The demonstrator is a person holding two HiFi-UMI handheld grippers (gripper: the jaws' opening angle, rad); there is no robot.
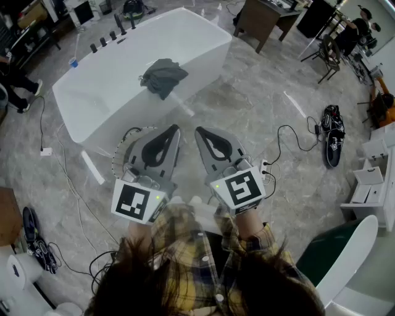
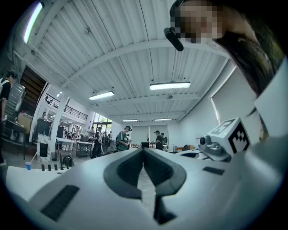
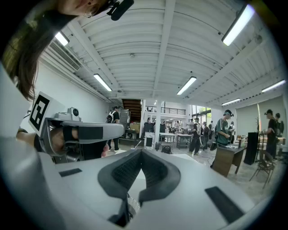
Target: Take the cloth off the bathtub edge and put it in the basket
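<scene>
A dark grey cloth (image 1: 163,76) lies bunched on the near edge of the white bathtub (image 1: 117,80) in the head view. My left gripper (image 1: 175,129) and right gripper (image 1: 200,132) are held side by side close to my body, well short of the tub, tips pointing toward it. Both are shut with nothing between their jaws. In the left gripper view the left gripper (image 2: 143,150) points up at the room, with the right gripper's marker cube (image 2: 235,135) beside it. The right gripper (image 3: 141,152) in its own view likewise faces the hall. No basket is visible.
Cables (image 1: 295,133) and a power strip (image 1: 266,168) run over the marble floor to the right. A wooden desk (image 1: 265,18) stands at the back, white furniture (image 1: 376,179) at the right. People stand around the hall (image 3: 223,128). Black gear lies on the floor (image 1: 333,133).
</scene>
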